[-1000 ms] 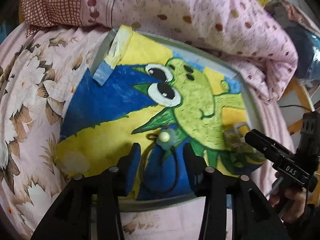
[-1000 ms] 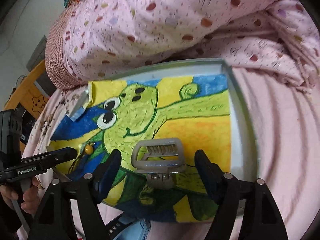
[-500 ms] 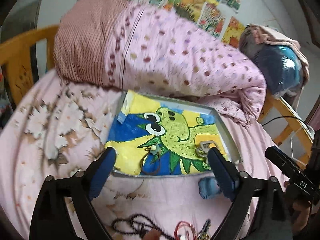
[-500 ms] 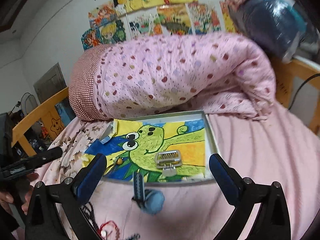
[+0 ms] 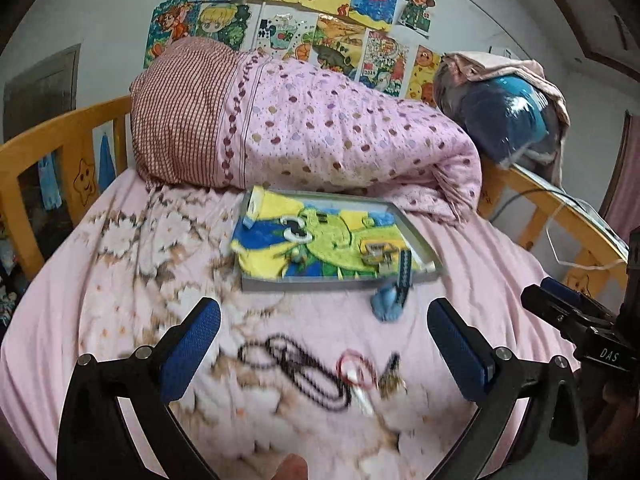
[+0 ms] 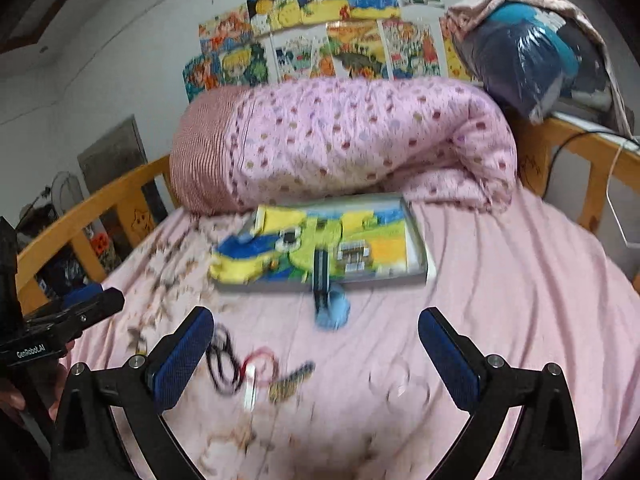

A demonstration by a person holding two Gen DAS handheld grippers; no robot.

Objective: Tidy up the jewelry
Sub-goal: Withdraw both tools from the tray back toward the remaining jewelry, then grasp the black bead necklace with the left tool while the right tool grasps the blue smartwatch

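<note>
A shallow grey tray point(image 5: 328, 283) lined with a frog drawing lies mid-bed; it also shows in the right wrist view point(image 6: 420, 240). In it lie a hair clip point(image 5: 376, 254) point(image 6: 353, 257) and a small beaded hair tie point(image 5: 299, 257). A blue band point(image 5: 390, 300) point(image 6: 330, 312) lies at the tray's front edge. On the bed nearer me lie a black beaded necklace point(image 5: 296, 368) point(image 6: 222, 360), a red bracelet point(image 5: 356, 368) point(image 6: 260, 364) and a dark patterned clip point(image 5: 390, 376) point(image 6: 290, 382). My left gripper point(image 5: 324, 344) and right gripper point(image 6: 316, 352) are both open, empty, above these loose pieces.
A rolled pink dotted quilt point(image 5: 304, 136) lies behind the tray. A wooden bed rail point(image 5: 56, 140) runs on the left and another point(image 5: 560, 208) on the right. A blue bag point(image 5: 508, 116) sits on the right rail. Drawings hang on the wall point(image 5: 304, 8).
Both grippers have pulled back and up from the tray and opened wide. The hair tie and the clip stay in the tray. The loose jewelry on the bed has come into view.
</note>
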